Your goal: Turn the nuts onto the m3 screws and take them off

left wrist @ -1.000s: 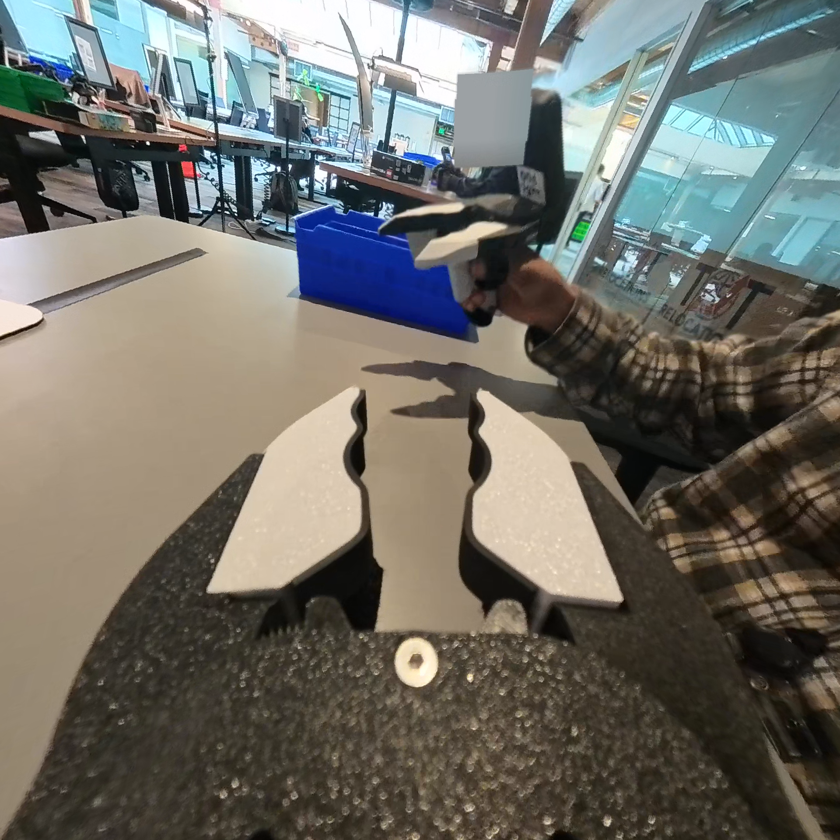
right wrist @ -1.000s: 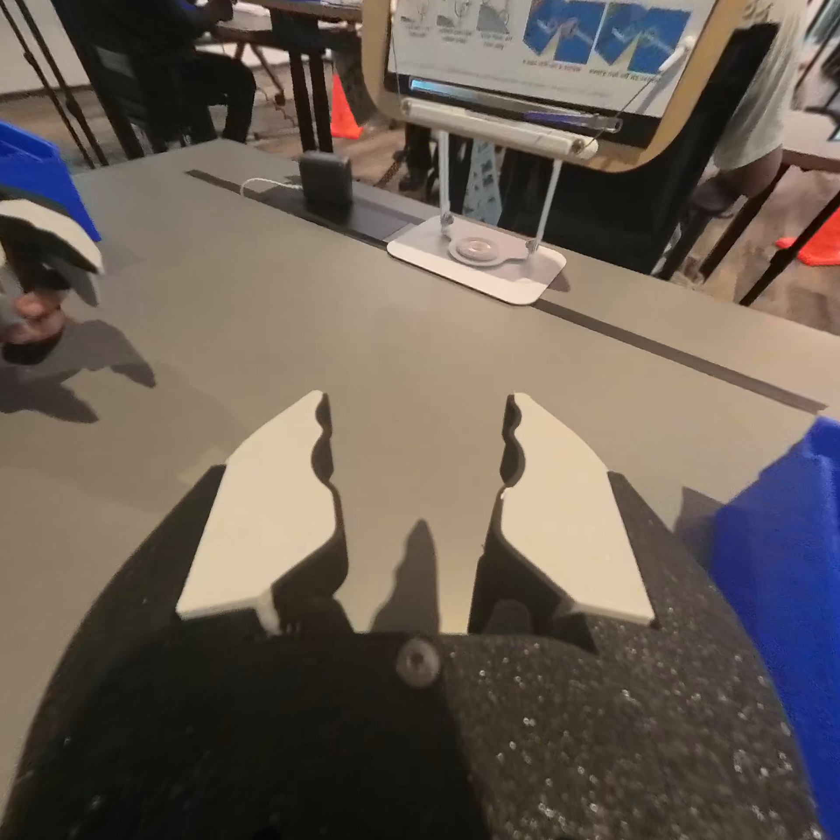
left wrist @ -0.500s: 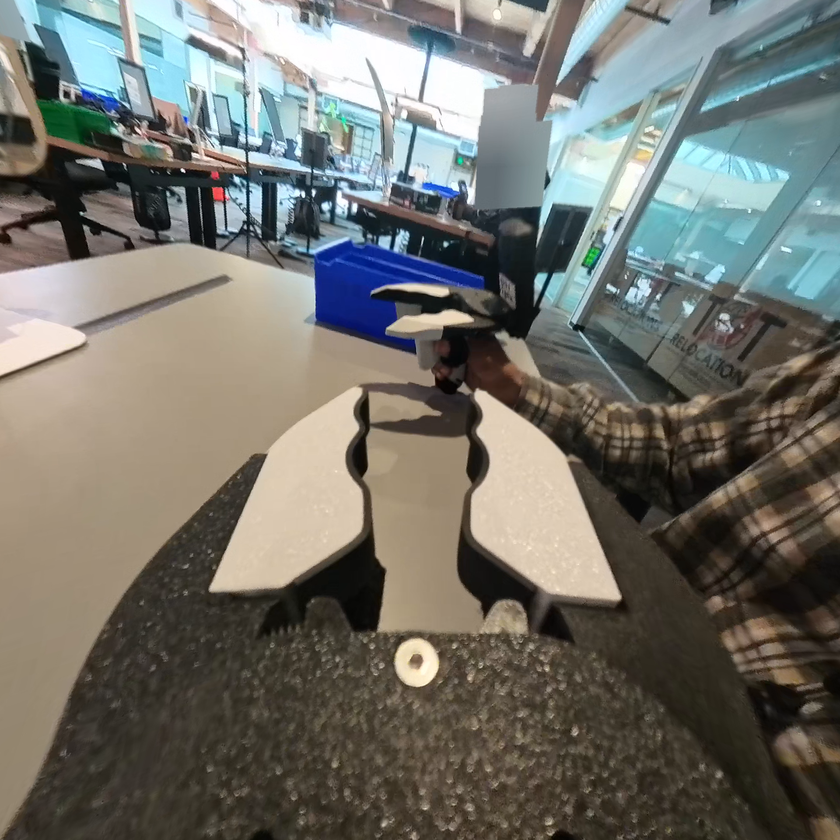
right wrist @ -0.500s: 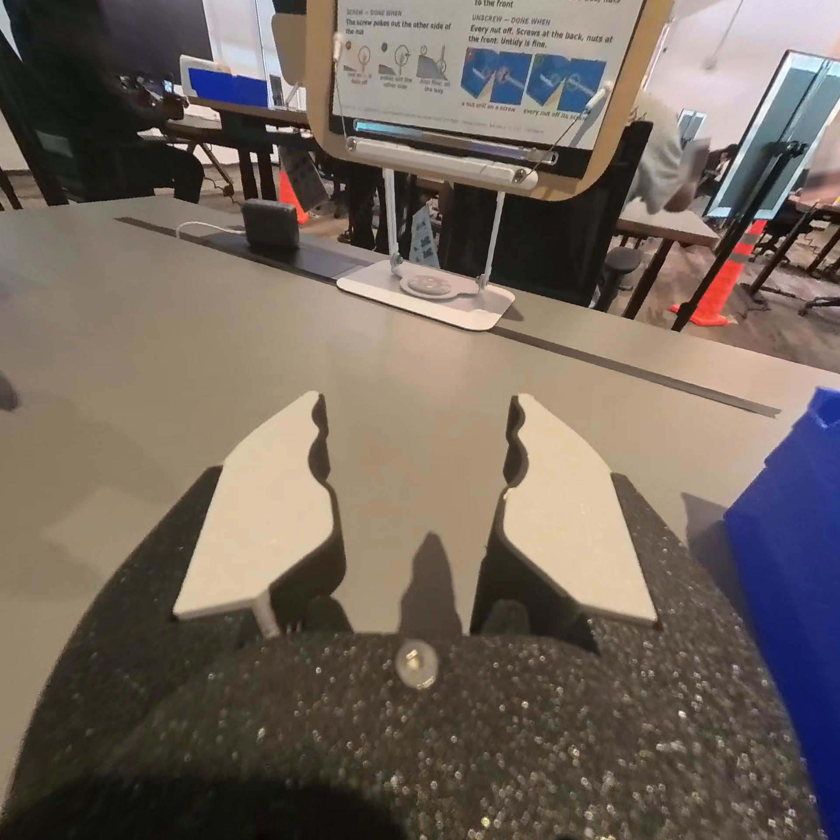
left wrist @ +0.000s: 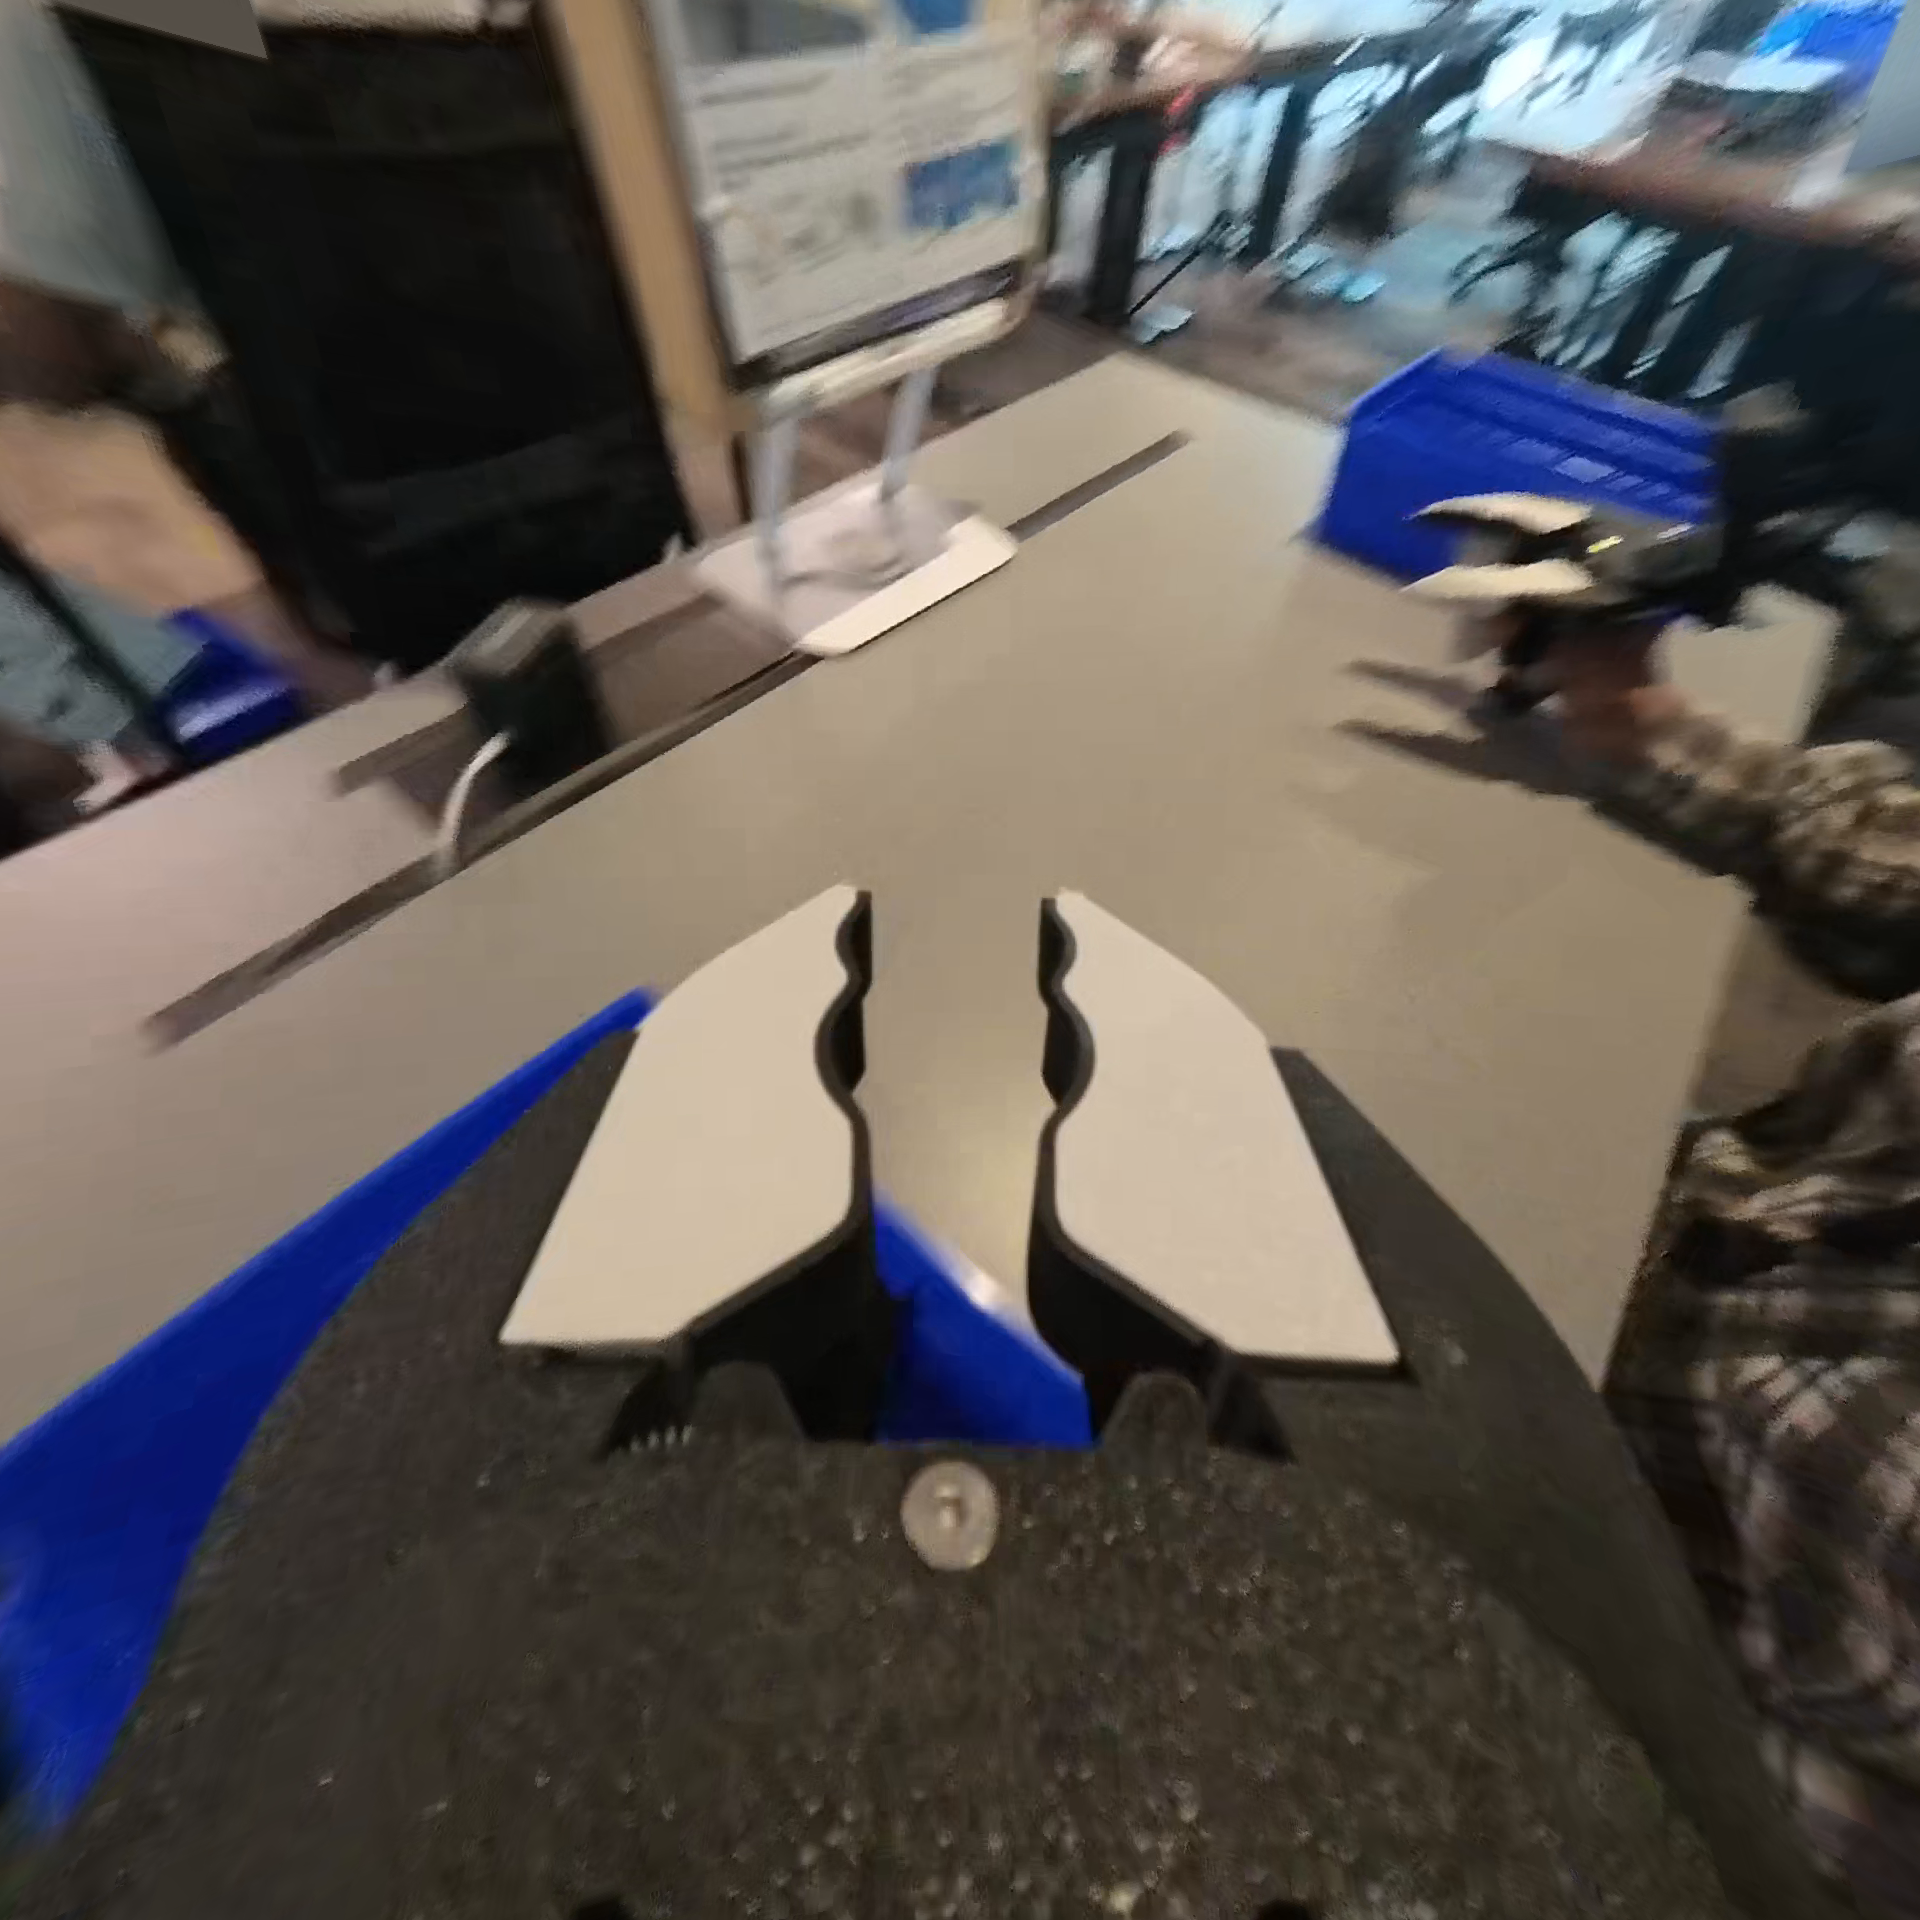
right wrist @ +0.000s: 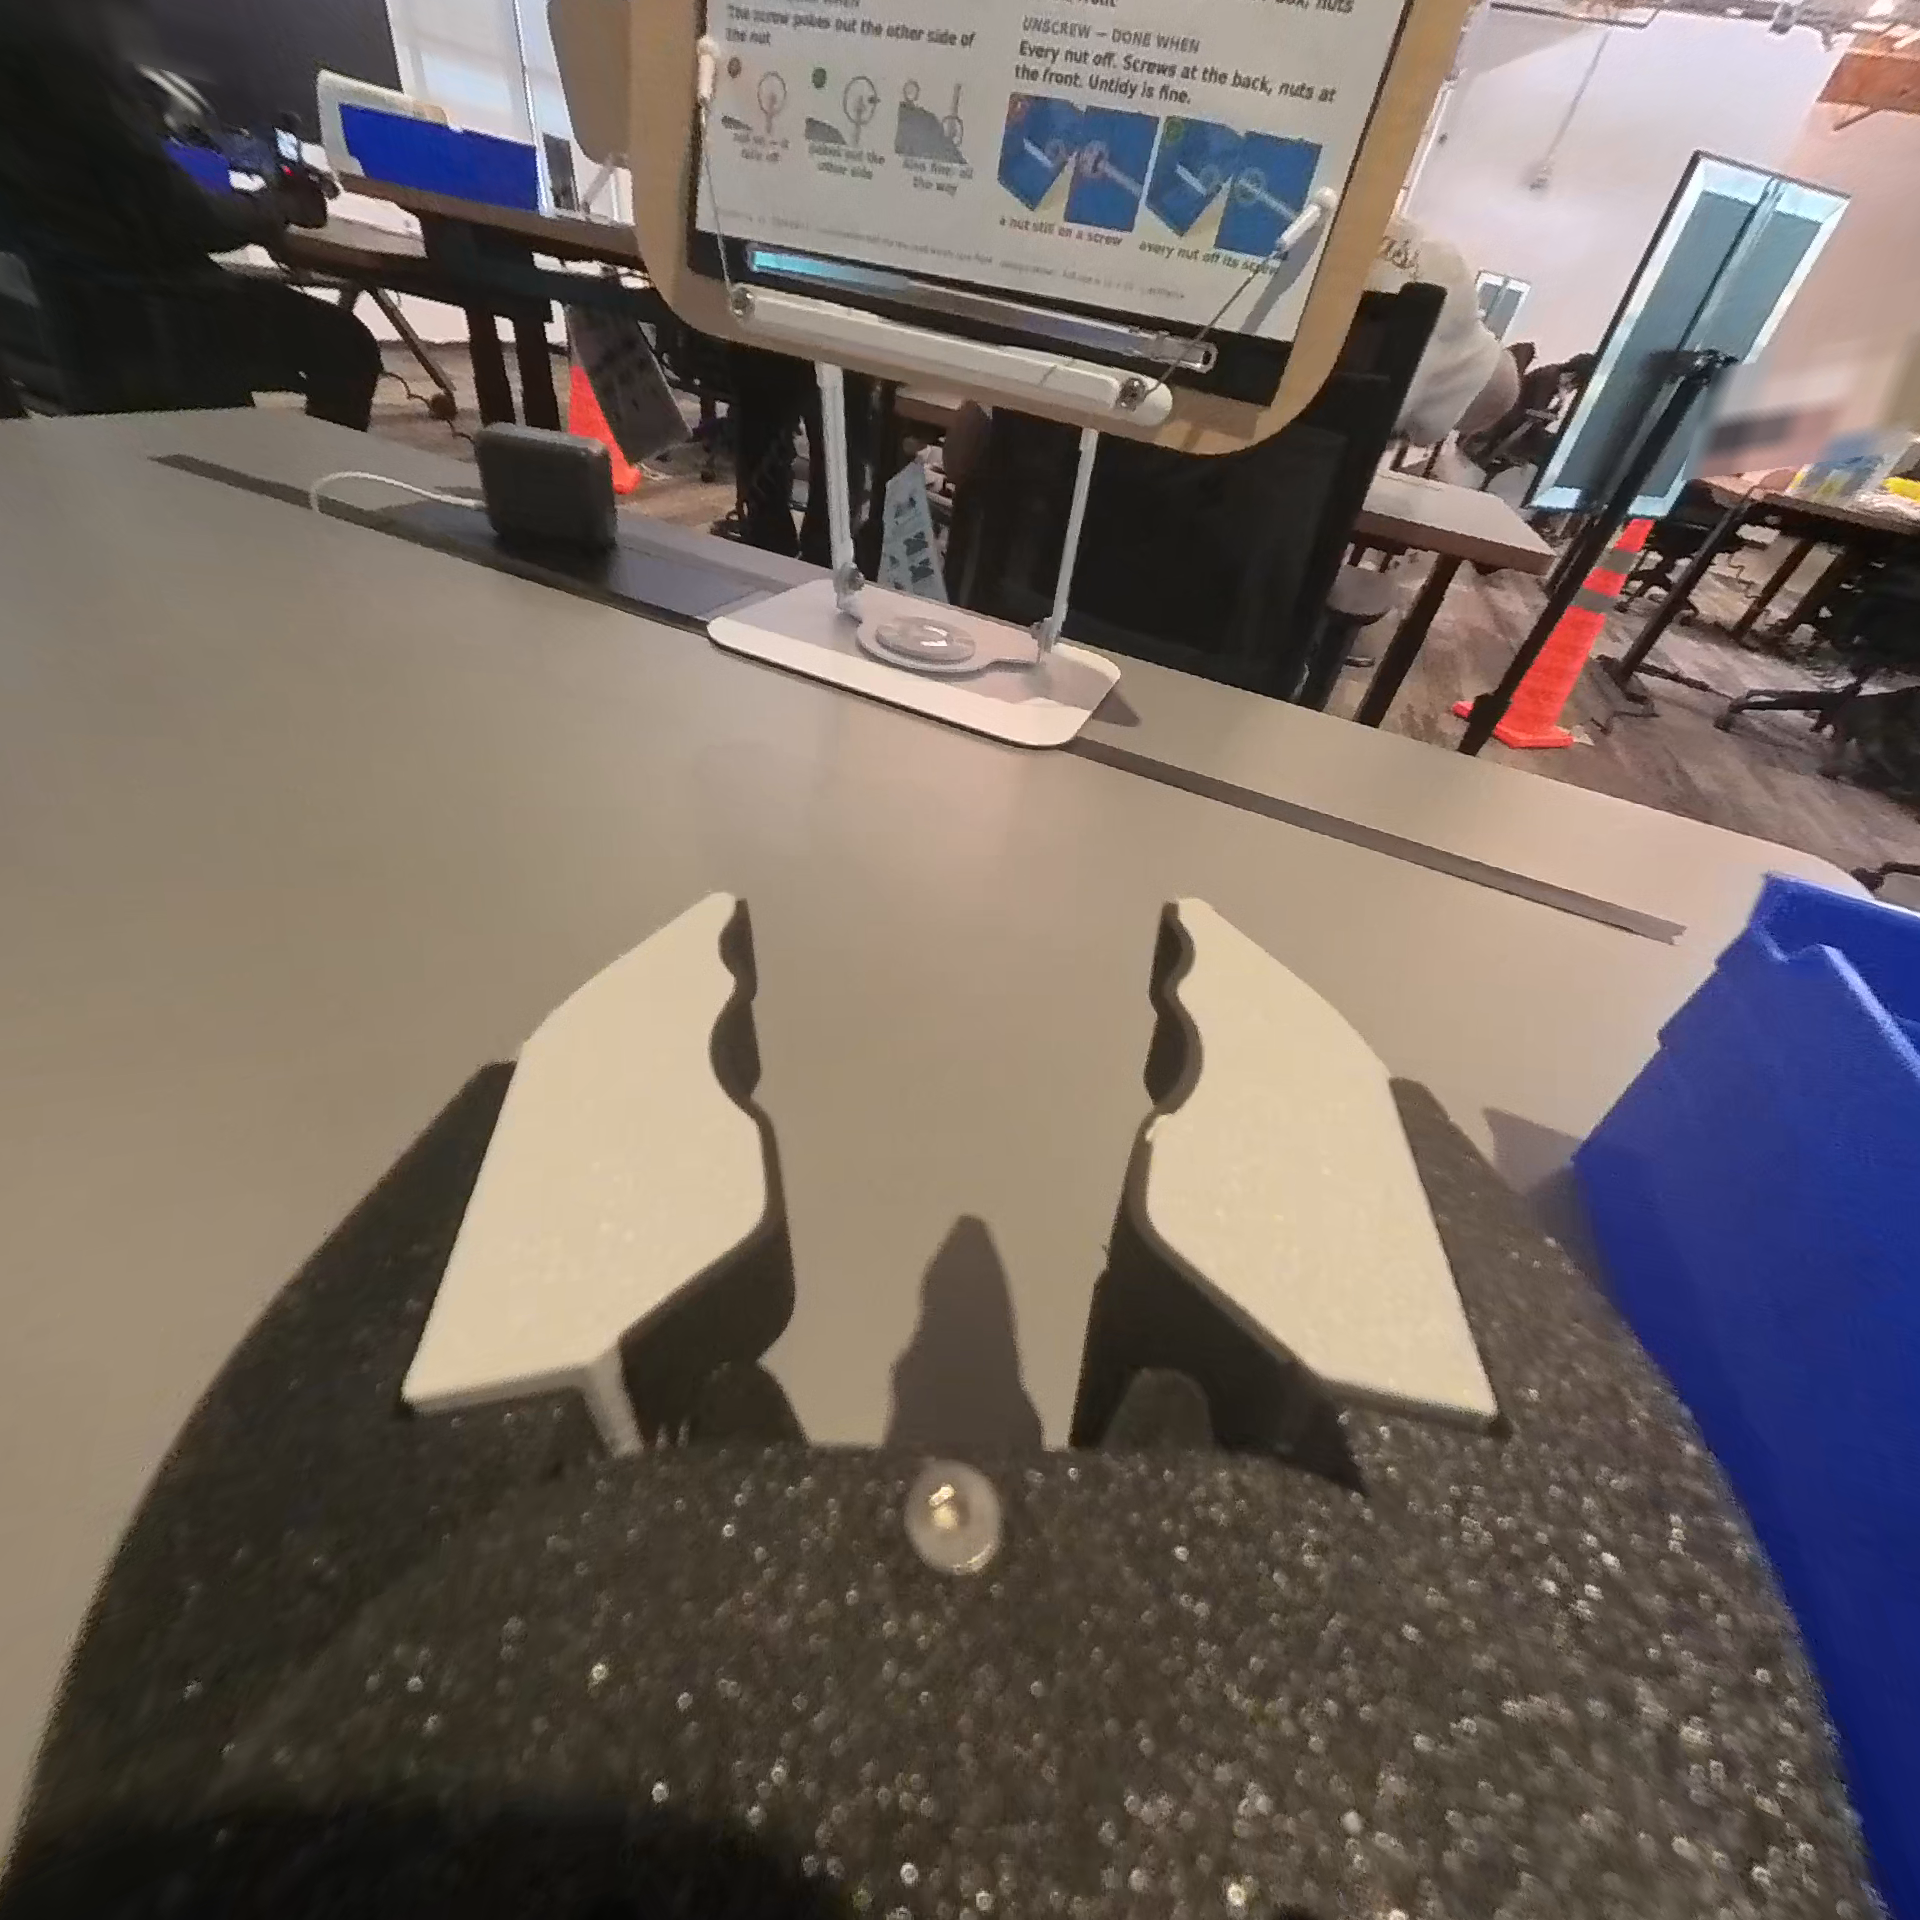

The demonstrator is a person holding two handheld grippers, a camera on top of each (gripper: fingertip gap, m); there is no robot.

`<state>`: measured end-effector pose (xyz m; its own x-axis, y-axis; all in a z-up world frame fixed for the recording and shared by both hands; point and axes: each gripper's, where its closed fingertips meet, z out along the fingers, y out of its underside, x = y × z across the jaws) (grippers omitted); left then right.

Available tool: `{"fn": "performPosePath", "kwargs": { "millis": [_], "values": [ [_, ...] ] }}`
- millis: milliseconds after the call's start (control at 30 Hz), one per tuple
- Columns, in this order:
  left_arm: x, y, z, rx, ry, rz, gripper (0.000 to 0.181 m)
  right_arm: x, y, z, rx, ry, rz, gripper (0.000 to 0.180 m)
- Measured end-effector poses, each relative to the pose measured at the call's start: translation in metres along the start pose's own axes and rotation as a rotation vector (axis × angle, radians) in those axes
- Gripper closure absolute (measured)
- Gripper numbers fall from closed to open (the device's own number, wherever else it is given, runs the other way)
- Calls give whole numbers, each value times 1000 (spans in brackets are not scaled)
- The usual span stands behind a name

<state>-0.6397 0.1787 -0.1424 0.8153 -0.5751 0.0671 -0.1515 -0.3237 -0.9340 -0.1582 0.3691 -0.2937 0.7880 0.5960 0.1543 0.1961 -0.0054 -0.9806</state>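
Observation:
No screws or nuts show in either view. My left gripper (left wrist: 951,914) is open and empty, held over the near corner of a blue bin (left wrist: 156,1403) that lies under it at the lower left. My right gripper (right wrist: 951,909) is open and empty above the bare grey table (right wrist: 416,831). It also shows in the blurred left wrist view (left wrist: 1496,551), held by a hand in a plaid sleeve (left wrist: 1787,831). A second blue bin (right wrist: 1766,1247) stands just right of my right gripper and also shows in the left wrist view (left wrist: 1507,457).
An instruction board on a white stand (right wrist: 914,655) stands at the table's far edge, also seen in the left wrist view (left wrist: 862,582). A small black box with a white cable (right wrist: 545,483) sits left of it. Desks, chairs and orange cones (right wrist: 1558,644) lie beyond. My right fingertips sit around 55 cm from my left ones.
My left gripper has swung round to the left, from facing the right hand to facing the board, and now hangs over a blue bin. My right gripper stays open and has barely moved.

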Motion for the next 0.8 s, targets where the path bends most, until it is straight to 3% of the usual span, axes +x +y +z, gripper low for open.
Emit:
{"fn": "performPosePath", "kwargs": {
  "millis": [100, 267, 800],
  "values": [
    [-49, 24, -25, -141, -103, -29, 151, 5, 3, -1, -29, 34, -30, 107],
    [-92, 78, -27, -426, -137, -37, 153, 12, 13, 2, -83, 68, 8, 107],
    [-103, 168, 11, -769, 72, 25, 155, 11, 11, 36, -213, 63, 10, 107]
  ]
}}
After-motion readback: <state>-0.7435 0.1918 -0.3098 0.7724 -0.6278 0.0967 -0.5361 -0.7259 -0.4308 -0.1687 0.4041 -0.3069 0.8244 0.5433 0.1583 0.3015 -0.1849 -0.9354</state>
